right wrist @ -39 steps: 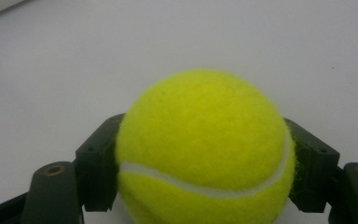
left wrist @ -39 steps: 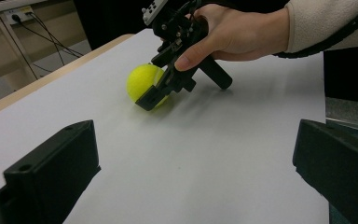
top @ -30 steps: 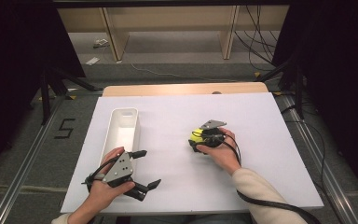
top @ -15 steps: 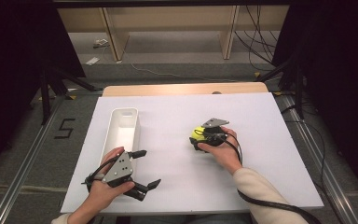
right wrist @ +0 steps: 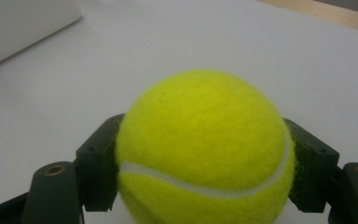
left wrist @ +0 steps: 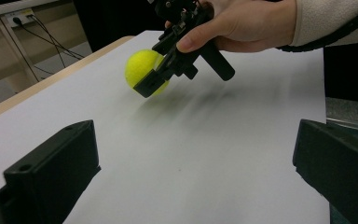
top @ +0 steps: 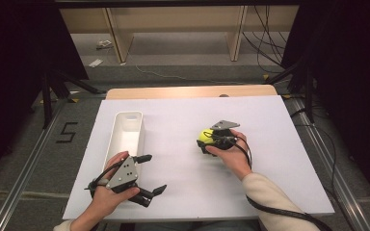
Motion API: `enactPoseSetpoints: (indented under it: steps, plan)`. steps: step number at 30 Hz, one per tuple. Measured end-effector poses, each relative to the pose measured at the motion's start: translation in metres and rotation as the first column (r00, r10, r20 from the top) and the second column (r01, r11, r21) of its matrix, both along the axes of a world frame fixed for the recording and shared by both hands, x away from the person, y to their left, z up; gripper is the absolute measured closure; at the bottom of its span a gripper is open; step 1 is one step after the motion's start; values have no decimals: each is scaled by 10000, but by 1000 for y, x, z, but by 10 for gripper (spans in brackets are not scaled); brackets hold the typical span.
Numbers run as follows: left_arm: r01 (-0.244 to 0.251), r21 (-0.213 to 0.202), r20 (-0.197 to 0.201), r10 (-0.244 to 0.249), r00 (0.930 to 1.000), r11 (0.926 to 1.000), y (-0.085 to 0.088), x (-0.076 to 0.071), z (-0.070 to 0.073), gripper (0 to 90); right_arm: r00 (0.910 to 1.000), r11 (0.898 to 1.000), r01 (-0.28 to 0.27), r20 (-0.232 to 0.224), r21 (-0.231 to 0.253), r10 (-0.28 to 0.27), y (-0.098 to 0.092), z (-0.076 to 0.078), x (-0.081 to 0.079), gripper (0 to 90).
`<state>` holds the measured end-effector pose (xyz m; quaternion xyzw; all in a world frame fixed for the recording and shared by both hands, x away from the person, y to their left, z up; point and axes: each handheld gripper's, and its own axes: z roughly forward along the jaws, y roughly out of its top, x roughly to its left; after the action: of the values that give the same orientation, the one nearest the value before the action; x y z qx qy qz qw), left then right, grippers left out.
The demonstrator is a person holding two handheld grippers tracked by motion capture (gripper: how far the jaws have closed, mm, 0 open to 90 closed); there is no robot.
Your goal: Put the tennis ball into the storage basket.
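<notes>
Item: tennis ball (top: 204, 136), yellow, right of centre on the white counter (top: 183, 120), clamped between the jaws of the right gripper (top: 207, 142). Left gripper (top: 153, 174): near the front edge, jaws spread wide, holding nothing. White bin (top: 127, 132): just beyond it.

A white sheet covers my tabletop (top: 183, 192), leaving a strip of bare wood along its far edge. A long, narrow white tray (top: 126, 134) lies on it at my left. A yellow tennis ball (top: 204, 136) seems to rest on the sheet.
</notes>
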<state>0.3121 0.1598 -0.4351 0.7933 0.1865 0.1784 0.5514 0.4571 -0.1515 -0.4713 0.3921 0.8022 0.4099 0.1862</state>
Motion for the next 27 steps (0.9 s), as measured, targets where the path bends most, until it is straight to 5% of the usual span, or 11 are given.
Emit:
enactPoseSetpoints:
  steps: [27]
  plan:
    - [34, -42, 2, -34, 10000, 10000, 0, 0, 1, 0, 9991, 9984, -40, 423, 558, 16, 2, 19, -6, 266]
